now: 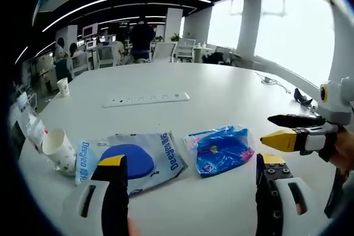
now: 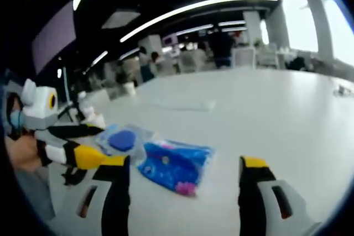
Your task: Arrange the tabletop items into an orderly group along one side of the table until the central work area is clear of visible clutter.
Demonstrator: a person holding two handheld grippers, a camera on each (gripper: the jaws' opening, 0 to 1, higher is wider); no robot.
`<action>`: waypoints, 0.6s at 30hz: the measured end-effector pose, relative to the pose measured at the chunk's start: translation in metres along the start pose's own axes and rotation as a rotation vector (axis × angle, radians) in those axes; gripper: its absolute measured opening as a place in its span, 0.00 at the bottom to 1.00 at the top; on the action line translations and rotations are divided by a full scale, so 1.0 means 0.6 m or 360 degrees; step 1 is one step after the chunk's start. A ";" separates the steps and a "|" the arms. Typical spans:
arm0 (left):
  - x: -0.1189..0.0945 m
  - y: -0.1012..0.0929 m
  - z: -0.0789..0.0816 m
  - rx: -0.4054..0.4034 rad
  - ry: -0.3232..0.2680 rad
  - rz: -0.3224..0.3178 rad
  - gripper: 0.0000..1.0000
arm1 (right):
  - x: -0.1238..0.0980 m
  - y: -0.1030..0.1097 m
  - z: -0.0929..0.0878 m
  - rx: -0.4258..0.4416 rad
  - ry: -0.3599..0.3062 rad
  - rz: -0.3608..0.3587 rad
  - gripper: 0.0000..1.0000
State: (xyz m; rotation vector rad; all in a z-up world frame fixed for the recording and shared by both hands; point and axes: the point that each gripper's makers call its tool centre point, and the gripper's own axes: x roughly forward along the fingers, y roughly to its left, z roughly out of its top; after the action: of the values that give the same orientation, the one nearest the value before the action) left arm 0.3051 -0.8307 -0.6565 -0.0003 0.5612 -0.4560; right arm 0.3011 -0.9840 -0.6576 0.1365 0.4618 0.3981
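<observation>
A grey packet with a blue disc inside lies flat on the white table, just ahead of my left jaw. To its right lies a blue crinkled packet. My left gripper stands open above the near edge, with nothing between its jaws. The right gripper comes in from the right, open, its tips close to the blue packet's right side. In the right gripper view the blue packet lies between my open right gripper's jaws, the grey packet is behind it, and the left gripper is at the left.
A paper cup leans at the table's left edge beside small white items. Another cup stands farther back left. A white power strip lies mid-table. A cable and a black object are at the right. People and chairs sit beyond.
</observation>
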 end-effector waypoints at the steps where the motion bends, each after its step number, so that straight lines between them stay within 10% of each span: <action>1: -0.005 0.003 -0.001 0.0004 0.0000 0.0002 0.96 | -0.004 0.001 0.000 -0.0003 0.0001 -0.0004 0.78; 18: -0.104 0.077 -0.039 0.0024 0.0030 0.0029 0.94 | -0.039 0.078 -0.010 0.0013 -0.0021 -0.0063 0.74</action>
State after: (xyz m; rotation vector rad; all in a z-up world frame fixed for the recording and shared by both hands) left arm 0.2658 -0.7605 -0.6499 0.0236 0.5759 -0.4426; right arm 0.2630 -0.9502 -0.6434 0.1379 0.4523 0.3566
